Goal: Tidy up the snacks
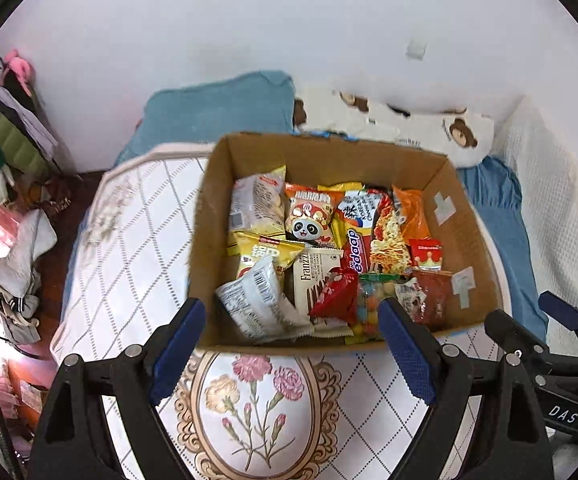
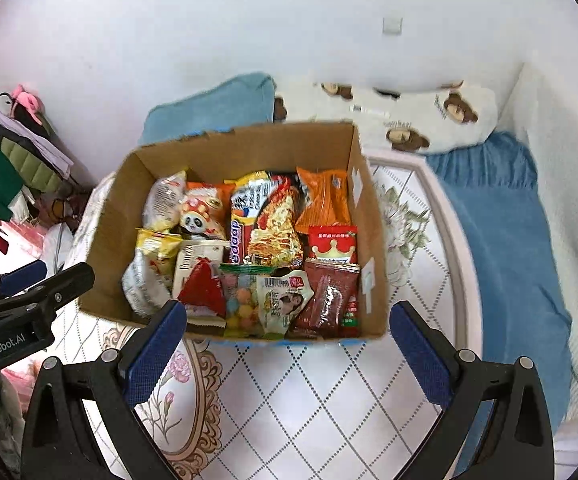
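Note:
A brown cardboard box [image 1: 329, 152] [image 2: 105, 240] stands on a flowered quilt and is filled with several snack packets. Among them are a panda packet [image 1: 309, 216] [image 2: 201, 212], a noodle pack [image 1: 389, 236] [image 2: 277, 224], a red crown packet [image 1: 425, 254] [image 2: 333, 242], a bag of coloured candy balls [image 2: 241, 300] and a white biscuit pack [image 1: 313, 280]. My left gripper [image 1: 291, 320] hangs open above the box's near edge, with nothing between its blue pads. My right gripper [image 2: 289, 320] is open too, over the near edge, and empty.
The quilt [image 1: 129, 240] [image 2: 329, 400] covers a bed beside a white wall. A blue pillow [image 1: 217, 112] and a bear-print pillow [image 2: 429, 116] lie behind the box, a blue blanket [image 2: 501, 240] at the right. Clothes [image 1: 5, 136] pile up at the left.

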The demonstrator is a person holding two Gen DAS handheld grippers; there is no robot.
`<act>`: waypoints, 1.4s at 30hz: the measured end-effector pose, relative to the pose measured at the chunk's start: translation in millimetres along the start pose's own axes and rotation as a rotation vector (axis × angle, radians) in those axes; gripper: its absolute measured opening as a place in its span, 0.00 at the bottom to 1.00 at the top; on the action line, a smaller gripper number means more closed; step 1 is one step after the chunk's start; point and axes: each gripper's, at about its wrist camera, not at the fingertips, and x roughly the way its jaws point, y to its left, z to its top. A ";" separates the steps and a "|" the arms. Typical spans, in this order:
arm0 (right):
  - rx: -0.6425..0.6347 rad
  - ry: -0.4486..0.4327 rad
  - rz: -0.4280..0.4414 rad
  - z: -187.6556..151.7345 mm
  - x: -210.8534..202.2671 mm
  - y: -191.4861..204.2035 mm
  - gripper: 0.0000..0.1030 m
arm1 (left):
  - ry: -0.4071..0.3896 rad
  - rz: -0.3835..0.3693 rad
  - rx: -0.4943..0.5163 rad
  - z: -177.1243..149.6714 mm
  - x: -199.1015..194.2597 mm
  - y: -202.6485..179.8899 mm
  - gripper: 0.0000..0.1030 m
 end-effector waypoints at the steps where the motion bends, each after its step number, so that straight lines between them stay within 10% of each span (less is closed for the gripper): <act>1: -0.006 -0.021 -0.002 -5.1 -11.7 1.8 1.00 | -0.021 0.007 -0.003 -5.5 -10.0 0.6 0.85; 22: -0.031 -0.295 0.005 -99.4 -189.7 19.0 1.00 | -0.240 0.033 0.035 -92.9 -149.3 -2.9 0.86; 42: 0.006 -0.310 0.009 -89.9 -157.0 8.0 1.00 | -0.250 0.053 0.030 -79.3 -124.4 -9.3 0.99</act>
